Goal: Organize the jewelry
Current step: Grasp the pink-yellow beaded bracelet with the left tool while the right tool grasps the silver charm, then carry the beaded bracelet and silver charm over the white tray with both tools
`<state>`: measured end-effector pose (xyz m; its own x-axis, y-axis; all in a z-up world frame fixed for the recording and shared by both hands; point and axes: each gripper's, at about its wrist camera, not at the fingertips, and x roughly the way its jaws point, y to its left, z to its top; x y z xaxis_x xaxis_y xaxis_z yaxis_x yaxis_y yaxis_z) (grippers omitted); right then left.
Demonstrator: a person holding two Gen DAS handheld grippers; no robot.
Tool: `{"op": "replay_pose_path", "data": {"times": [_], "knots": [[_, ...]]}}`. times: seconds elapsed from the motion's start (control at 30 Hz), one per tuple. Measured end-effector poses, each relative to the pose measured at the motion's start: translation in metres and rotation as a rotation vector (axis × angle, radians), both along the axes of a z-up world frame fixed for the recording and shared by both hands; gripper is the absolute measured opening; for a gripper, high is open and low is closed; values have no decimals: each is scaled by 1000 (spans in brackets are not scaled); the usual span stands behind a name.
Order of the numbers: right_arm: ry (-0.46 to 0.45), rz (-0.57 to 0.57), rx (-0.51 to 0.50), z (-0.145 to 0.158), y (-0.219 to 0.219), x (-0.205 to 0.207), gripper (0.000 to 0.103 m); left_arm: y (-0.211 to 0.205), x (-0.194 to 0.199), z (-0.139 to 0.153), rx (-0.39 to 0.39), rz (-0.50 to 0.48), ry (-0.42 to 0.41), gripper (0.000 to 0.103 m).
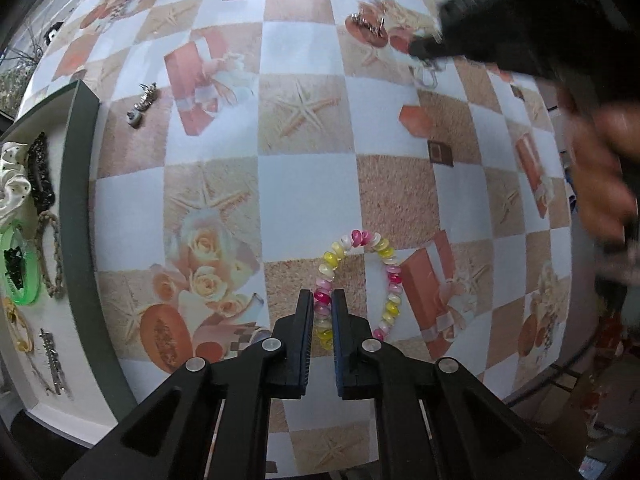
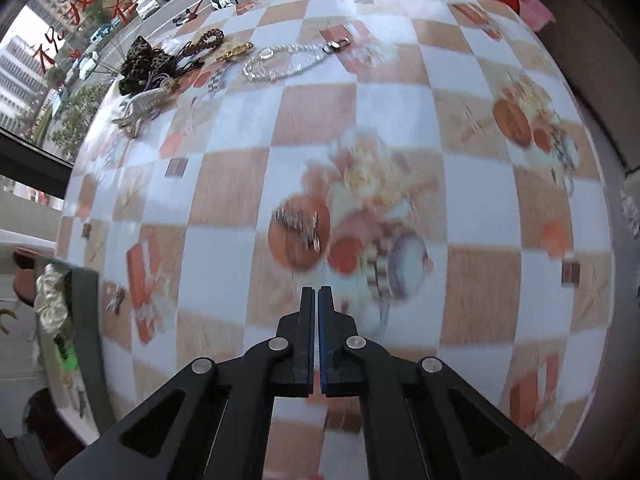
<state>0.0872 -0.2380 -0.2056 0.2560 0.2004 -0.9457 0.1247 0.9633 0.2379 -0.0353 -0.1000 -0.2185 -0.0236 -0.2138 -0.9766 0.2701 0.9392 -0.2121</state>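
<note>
A bracelet (image 1: 384, 246) of pink, yellow and white beads lies in a loop on the checked tablecloth (image 1: 304, 184). My left gripper (image 1: 322, 298) points down at it, shut on the beads at the loop's left side. My right gripper (image 2: 318, 292) is shut with its pads together, and its view is blurred. I cannot tell whether anything thin is caught between the pads. In the left wrist view the right gripper (image 1: 420, 46) is a dark blur at the upper right, beside a pair of silver earrings (image 1: 366, 22). A pale thin loop (image 1: 428, 74) shows just below its tip.
A green-rimmed tray (image 1: 80, 200) at the left holds a white scrunchie (image 1: 12, 184), a black clip (image 1: 40, 176) and a green bangle (image 1: 24, 272). A silver clip (image 1: 140, 108) lies near it. More jewellery, including a crystal chain (image 2: 288, 60), is piled at the table's far edge.
</note>
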Motion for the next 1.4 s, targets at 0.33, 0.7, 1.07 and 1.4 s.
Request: {"op": "replay_pose_path", "data": {"times": [0.33,0.7,1.07,1.4], "knots": [[13,-31,74,-2,-5,-9,4,36,18,14,-10,19,-22,13],[-48,47,-103,-16,19,60,55,46,32,11,-28,68,-29,13],[-32,47,-100,-12,21,52,25,58,43,17,-43,84,-32,13],[9,-9,47,7,12,-1,25,71,42,34,-57,73,-57,13]]}}
